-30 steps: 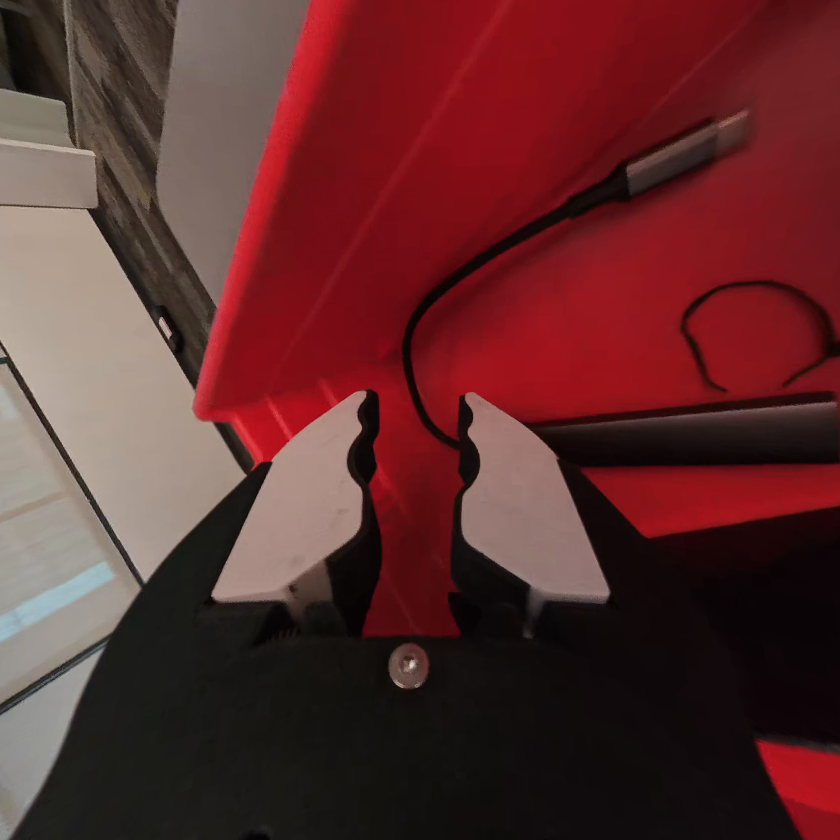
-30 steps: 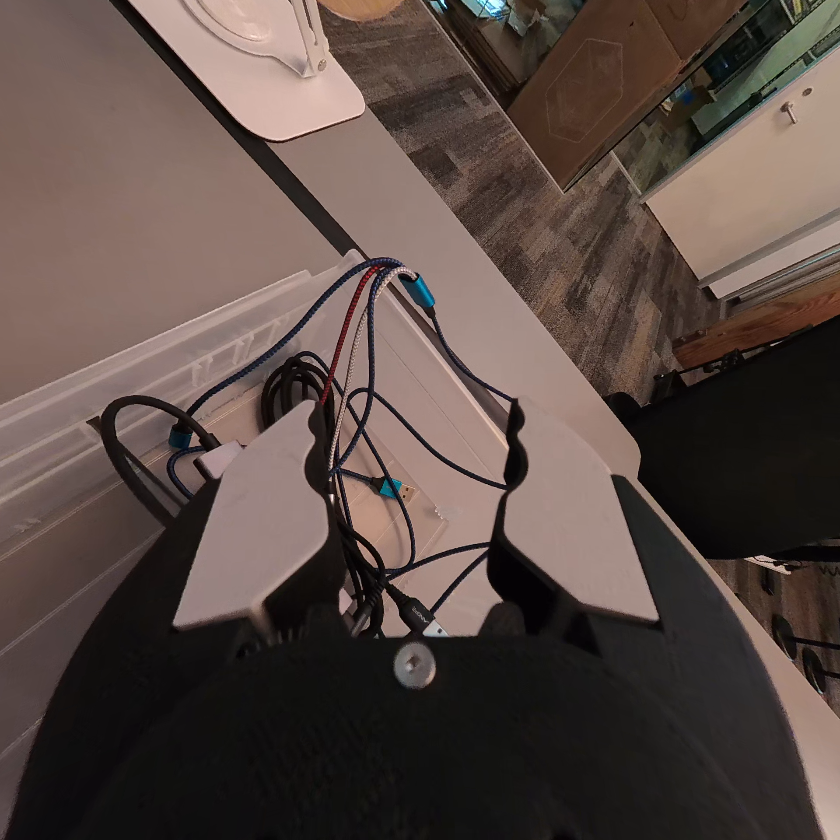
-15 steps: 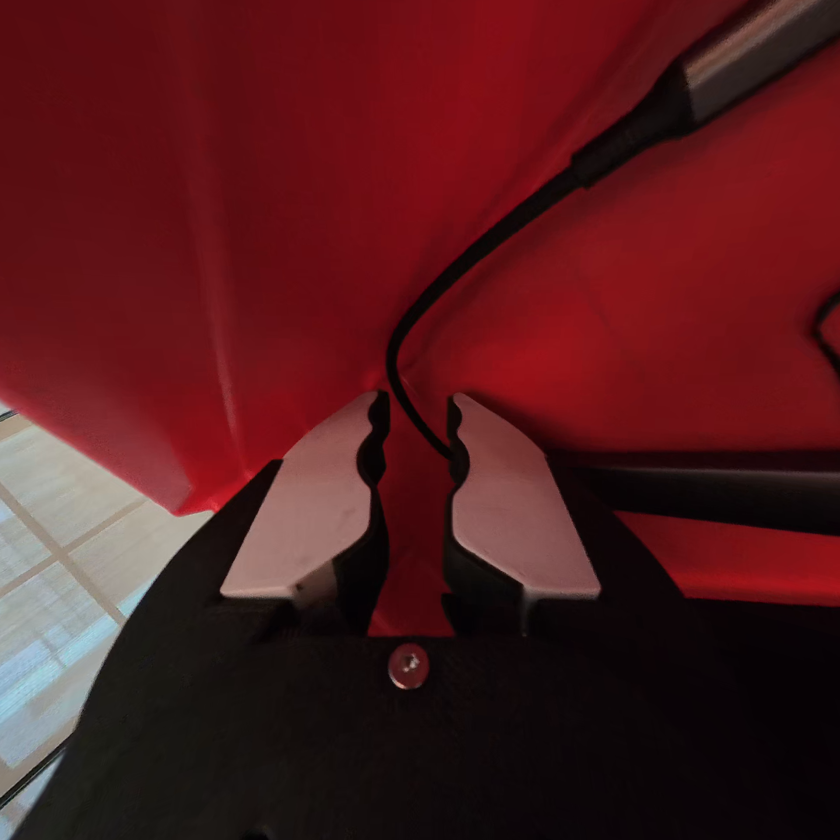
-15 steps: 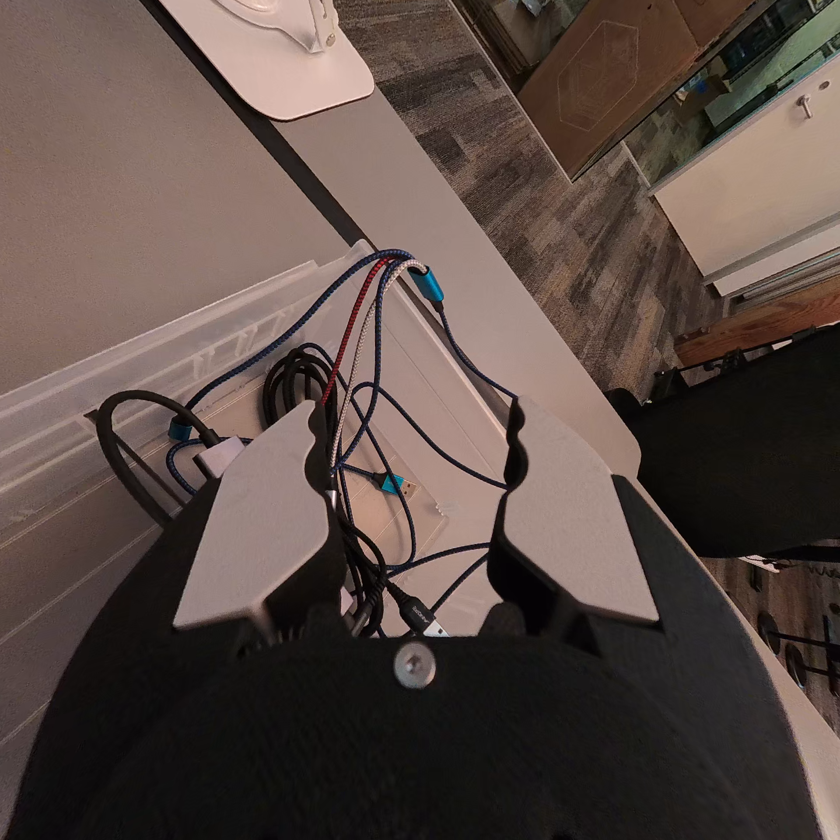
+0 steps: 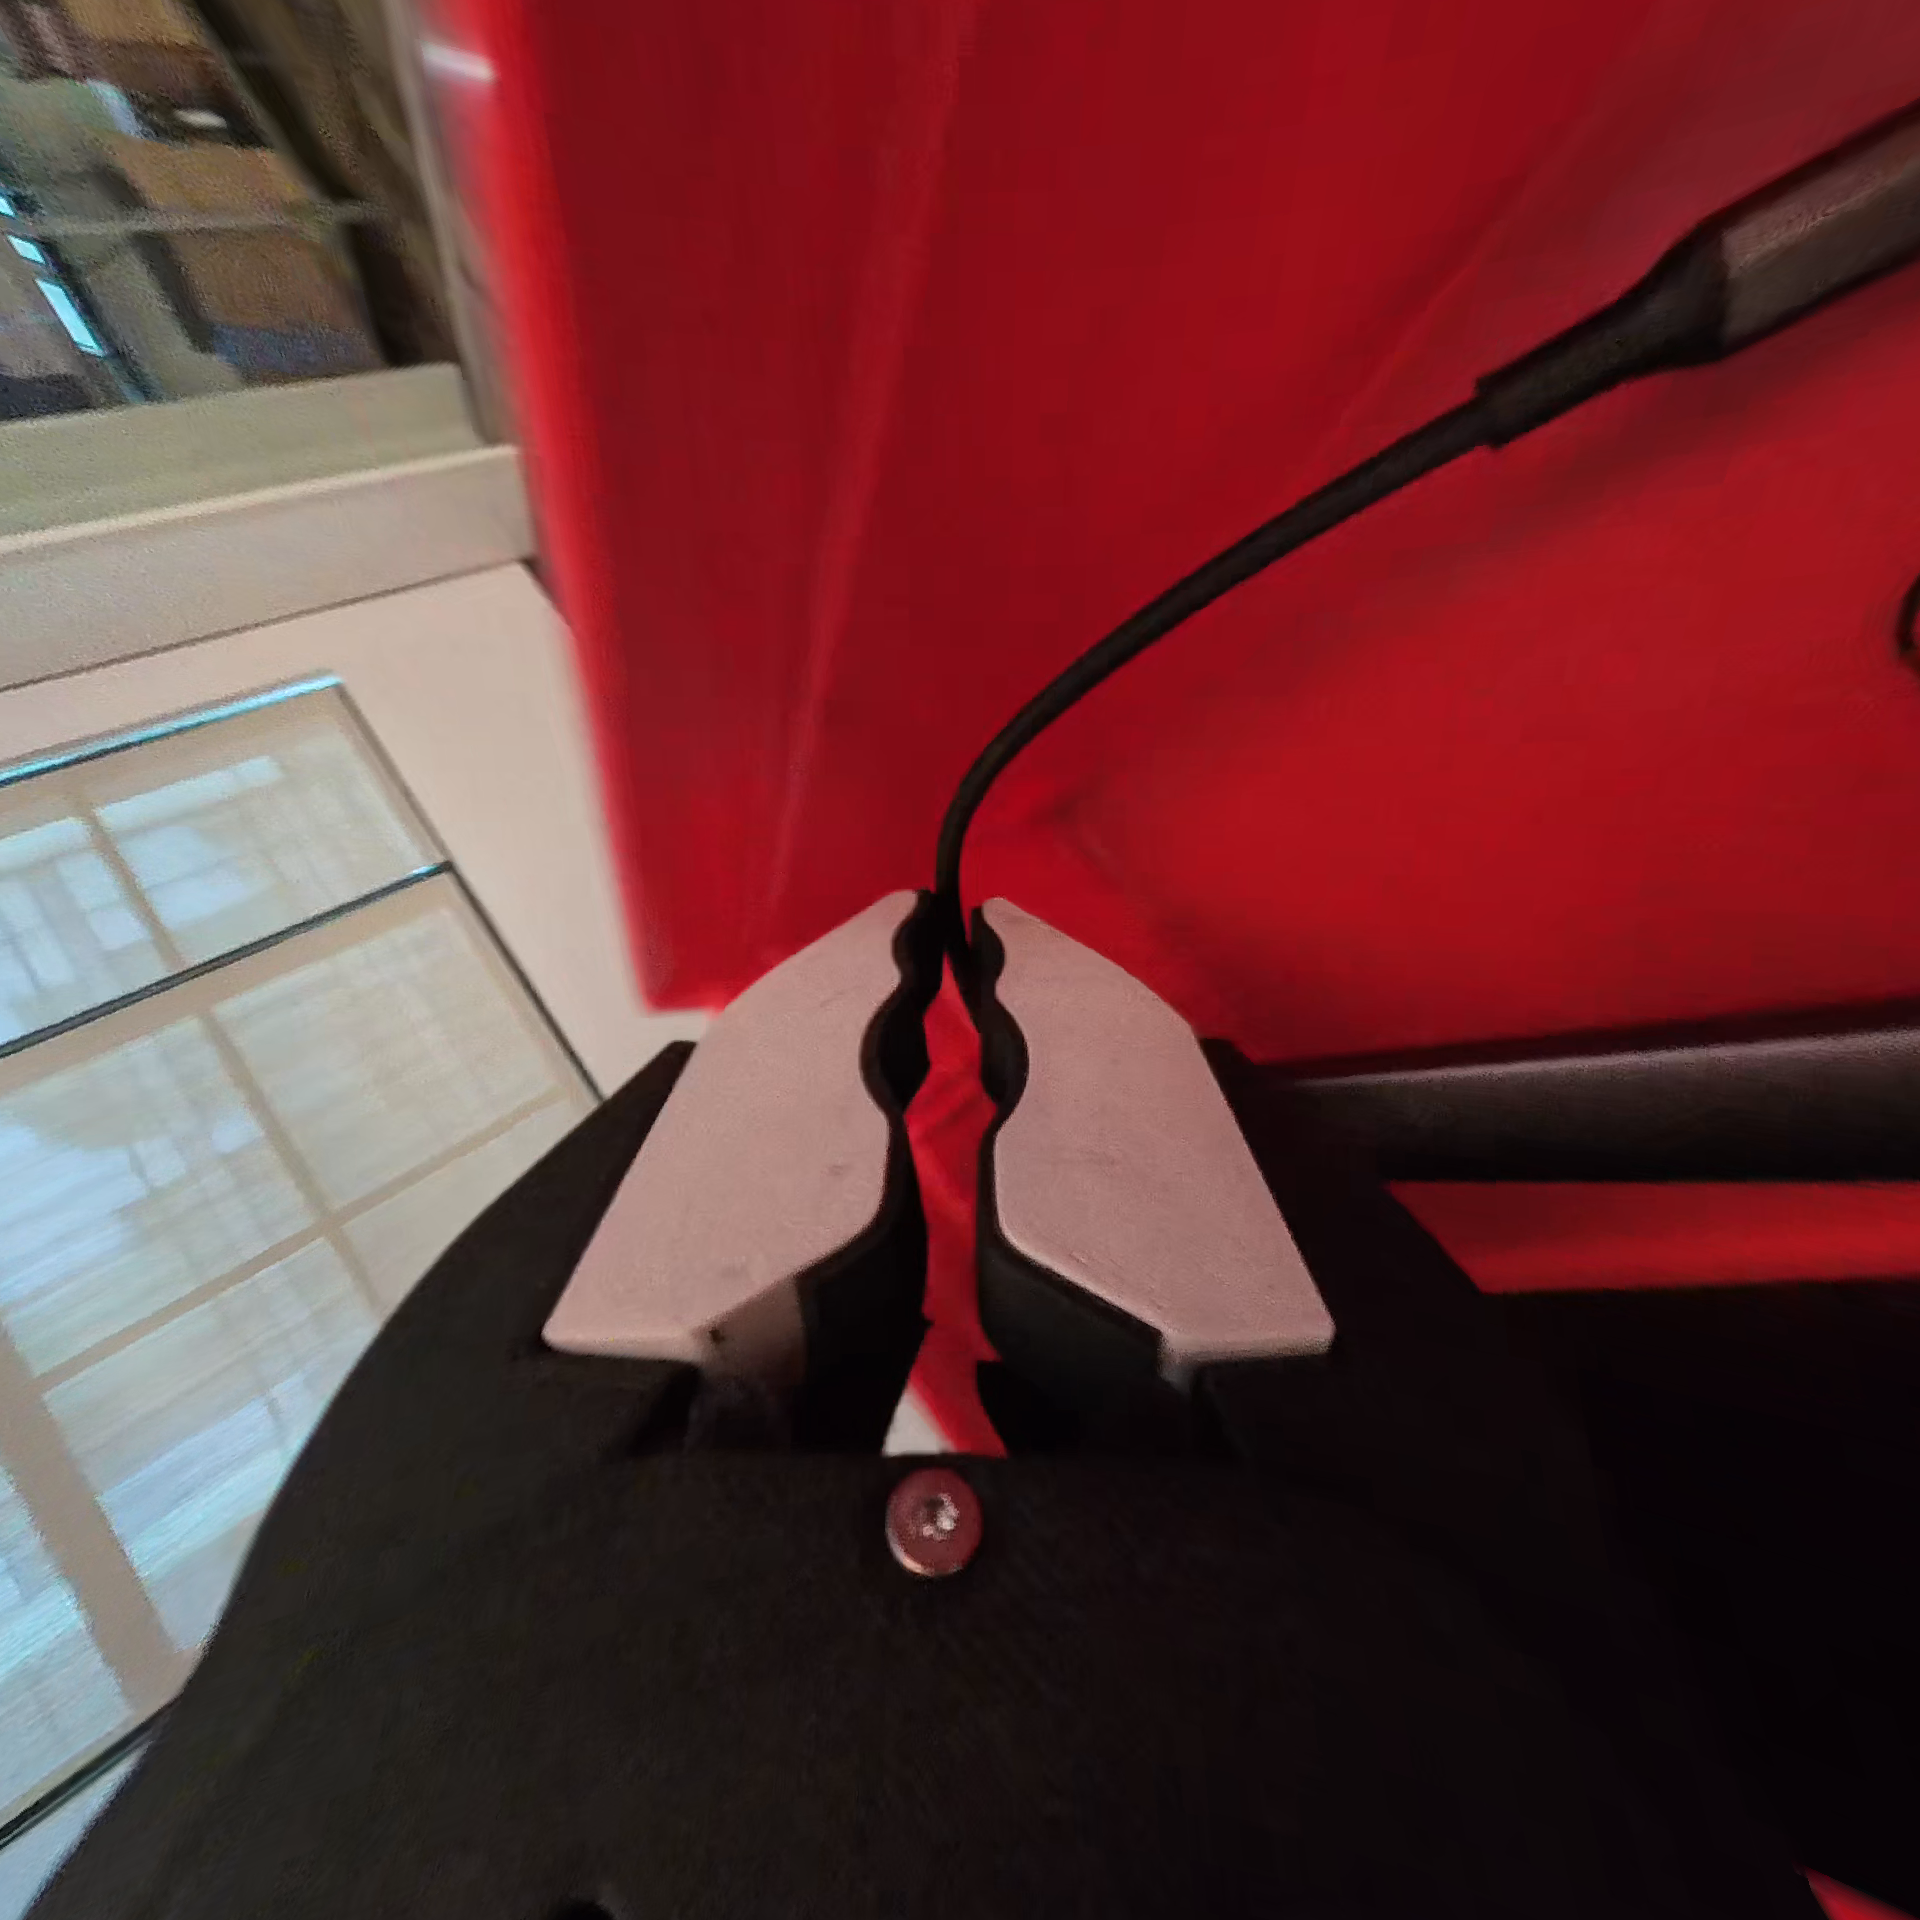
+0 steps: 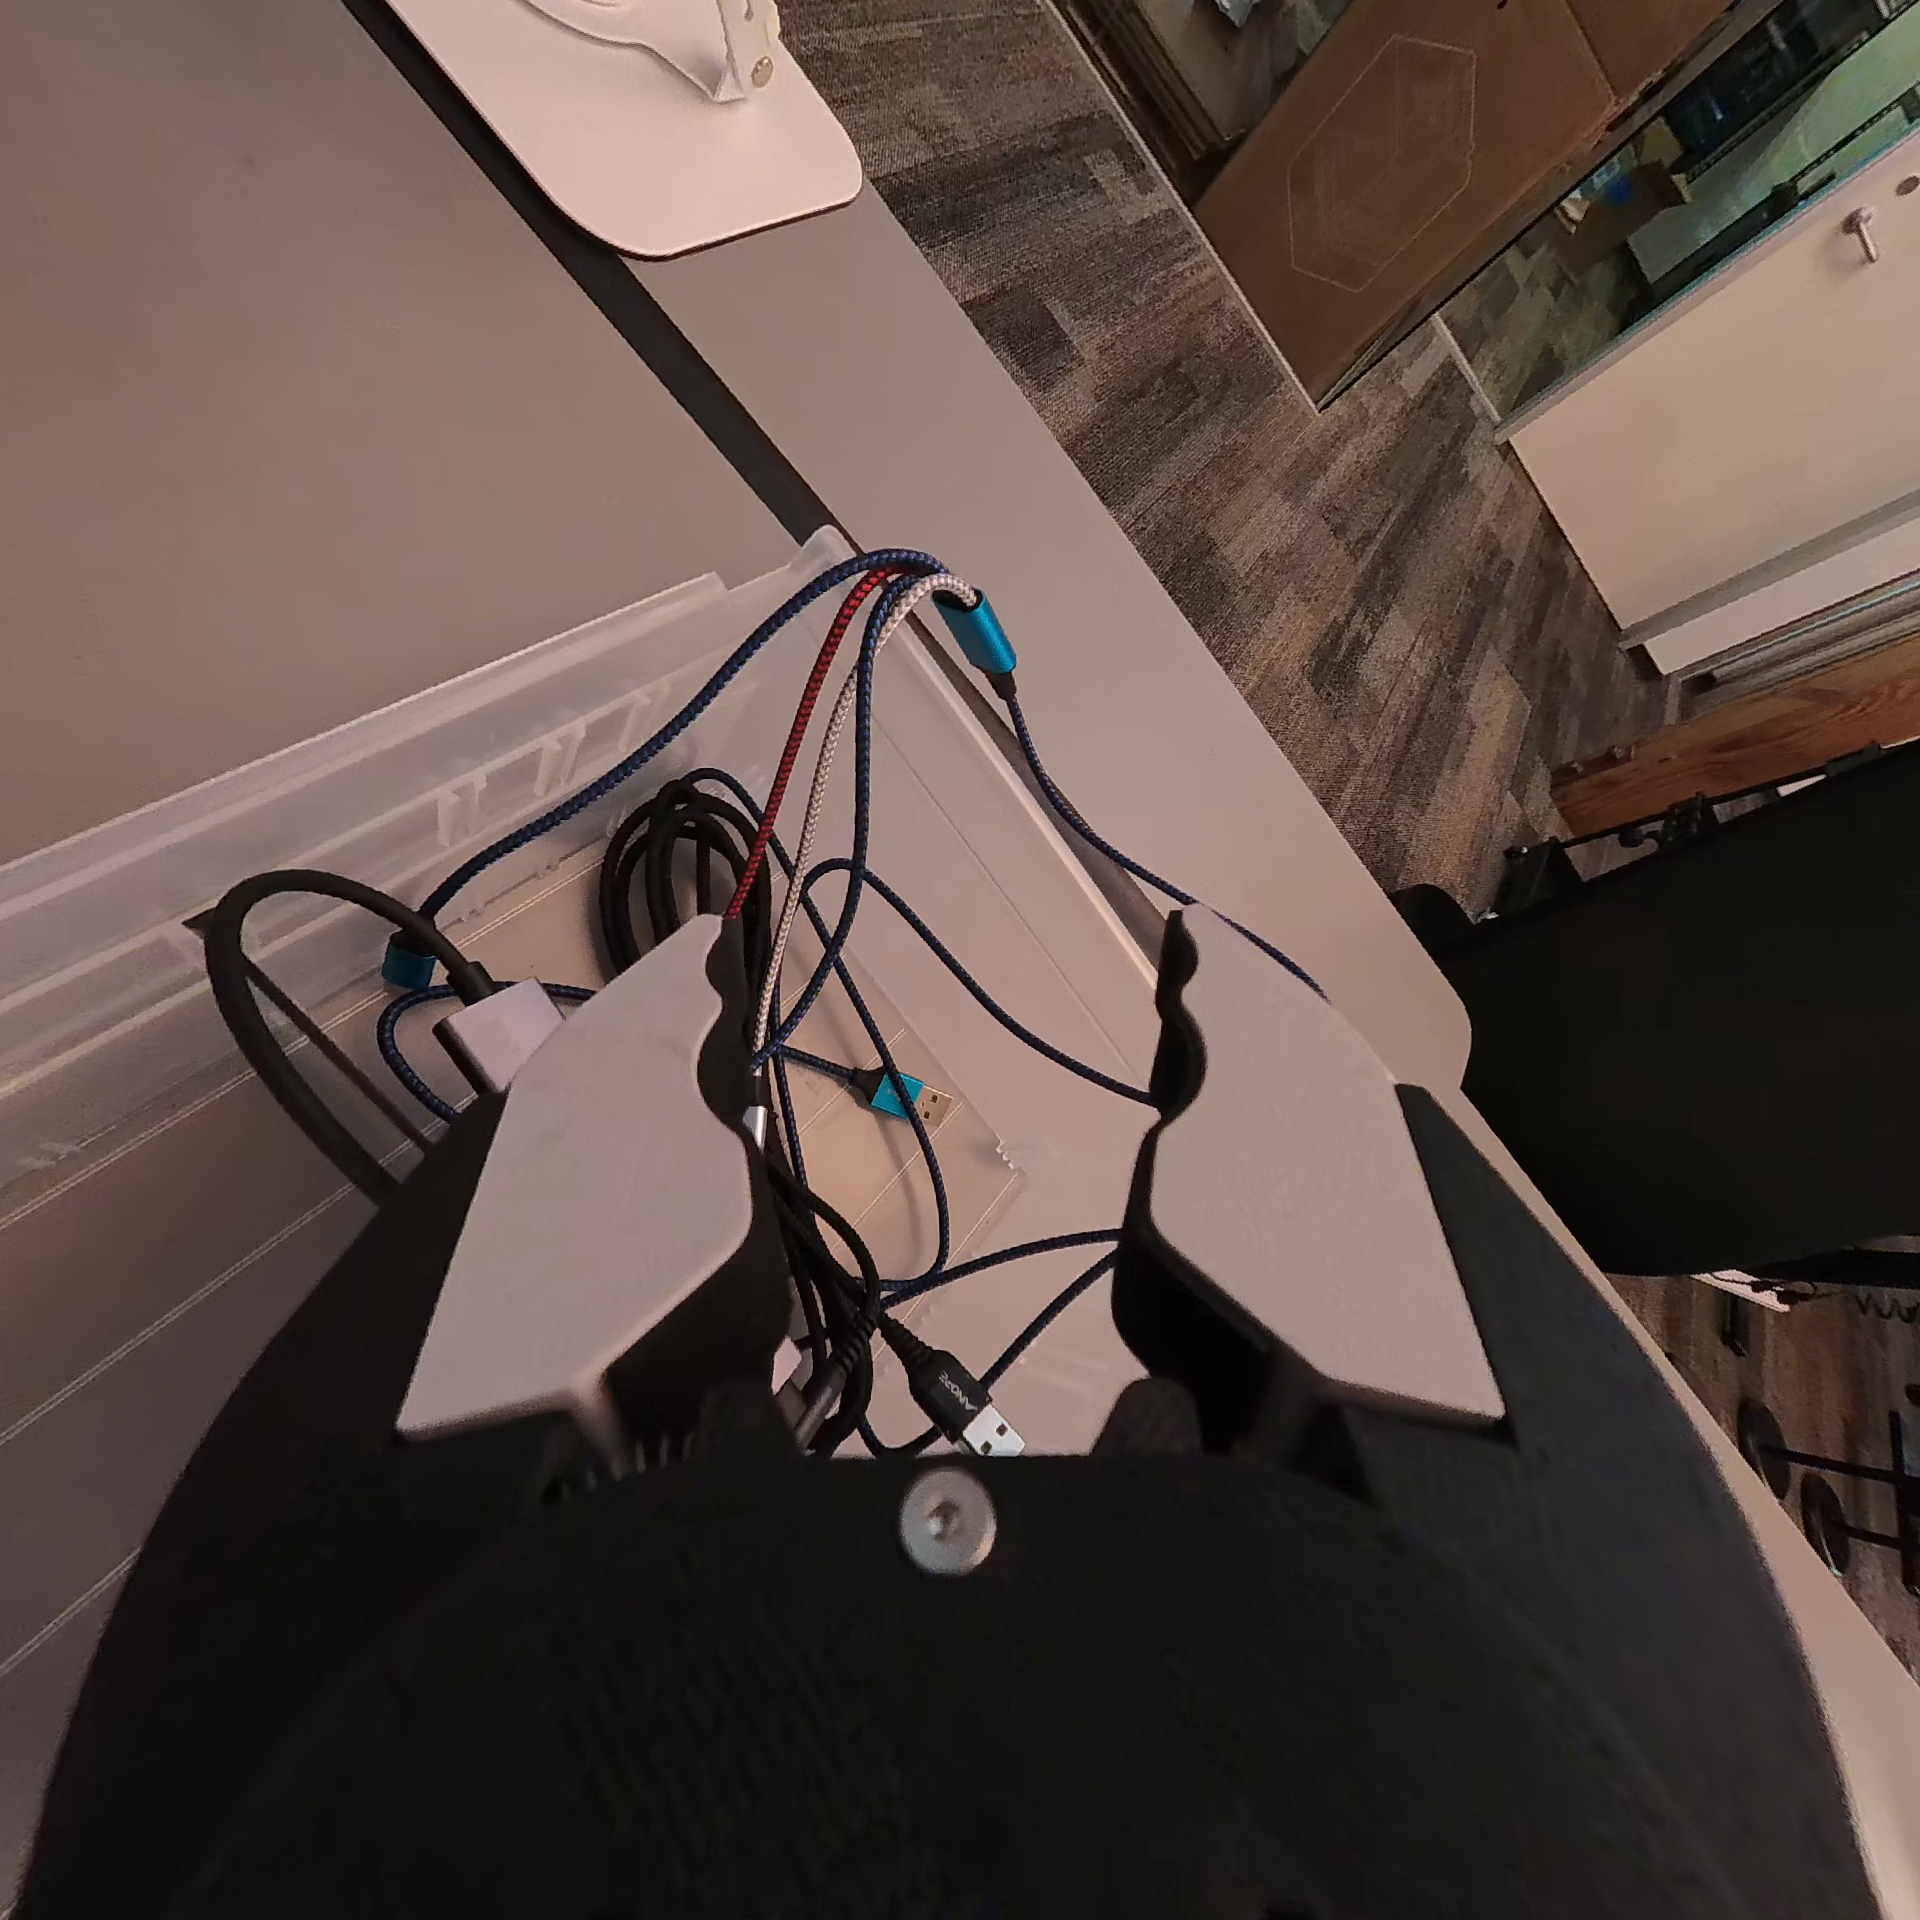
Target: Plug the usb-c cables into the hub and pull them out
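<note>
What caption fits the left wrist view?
Left tool pinching a thin black cable inside a red plastic bin.

A pale grey table (image 6: 312, 416) carried a clear plastic bin (image 6: 343, 821) holding tangled cables (image 6: 862, 831); far off stood a white flat stand base (image 6: 665, 135), perhaps a monitor's.

Left gripper (image 5: 948, 920): matte black body, broad and rounded.
Left fingers (image 5: 769, 1132): two flat pale grey plates with wavy, notched black inner edges.
Left screw (image 5: 933, 1522): silver, round-headed, centred below the fingers.
Right gripper (image 6: 940, 977): same black rounded body.
Right fingers (image 6: 1320, 1205): pale grey plates, scalloped black inner edges.
Right screw (image 6: 948, 1524): silver, centred.
</note>
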